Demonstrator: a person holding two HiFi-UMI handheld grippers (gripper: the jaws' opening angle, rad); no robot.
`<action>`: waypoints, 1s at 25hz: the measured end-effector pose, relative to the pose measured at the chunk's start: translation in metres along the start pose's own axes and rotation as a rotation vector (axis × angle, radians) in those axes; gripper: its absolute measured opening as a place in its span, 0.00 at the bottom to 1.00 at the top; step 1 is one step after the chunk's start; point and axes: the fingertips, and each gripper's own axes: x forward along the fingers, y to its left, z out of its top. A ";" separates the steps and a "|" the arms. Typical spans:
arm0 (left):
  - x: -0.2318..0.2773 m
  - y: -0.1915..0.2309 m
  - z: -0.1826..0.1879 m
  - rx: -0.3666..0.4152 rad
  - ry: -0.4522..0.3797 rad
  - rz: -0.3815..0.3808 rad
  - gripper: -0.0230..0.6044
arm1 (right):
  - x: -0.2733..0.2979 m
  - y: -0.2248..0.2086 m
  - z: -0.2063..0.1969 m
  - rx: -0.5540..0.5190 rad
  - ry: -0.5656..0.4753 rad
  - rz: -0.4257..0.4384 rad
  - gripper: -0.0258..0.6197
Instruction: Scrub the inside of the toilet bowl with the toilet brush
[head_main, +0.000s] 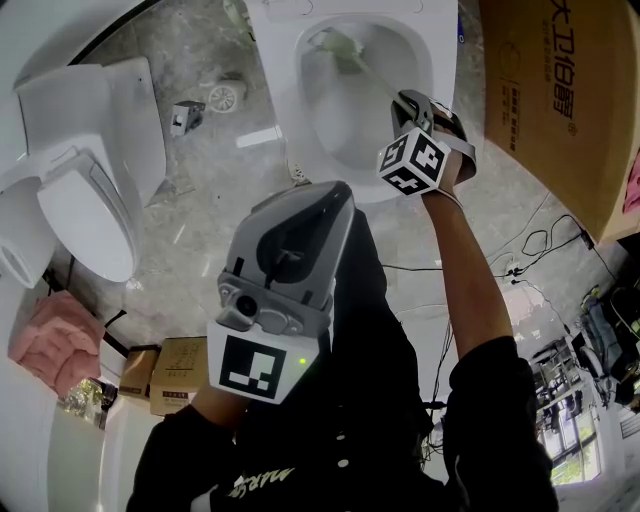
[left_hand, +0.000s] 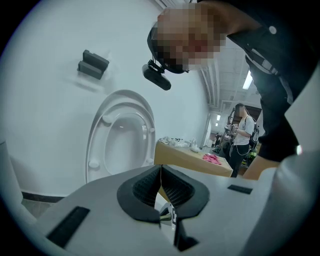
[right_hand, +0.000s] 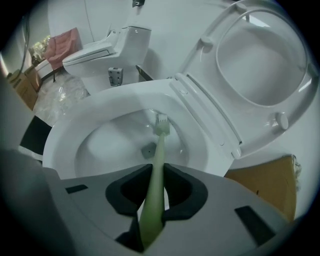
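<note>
- Right gripper (right_hand: 156, 175): fingers (right_hand: 182, 186) are clamping the handle of the green toilet brush (right_hand: 159, 150) and reaching over the white toilet bowl (right_hand: 115, 97).
- Brush head: it is lying inside the bowl, against the inner wall below the raised lid (right_hand: 260, 55).
- Left gripper (left_hand: 161, 186): fingers are pressing together, gripping nothing, hanging near the person's torso.

This looks like a work room or store room, not a home bathroom. Two white toilets sit on a grey stone floor (head_main: 200, 240): the far toilet (head_main: 280, 90) and the left toilet (head_main: 85, 215). A big cardboard box (head_main: 540, 100) stands at the right, and small boxes (head_main: 185, 370) sit near left. Loose wires (head_main: 530, 240) lie on the floor. Far off, a person (left_hand: 243, 131) stands in a bright hall.
</note>
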 end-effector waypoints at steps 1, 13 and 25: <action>0.000 0.000 0.001 0.000 -0.001 0.000 0.08 | -0.001 -0.005 -0.002 -0.010 0.008 -0.004 0.17; -0.002 -0.002 0.003 0.000 -0.004 -0.001 0.08 | -0.012 -0.043 -0.033 -0.051 0.132 -0.020 0.17; -0.006 0.000 0.002 -0.001 -0.005 0.001 0.08 | -0.026 -0.058 -0.050 -0.079 0.253 0.009 0.17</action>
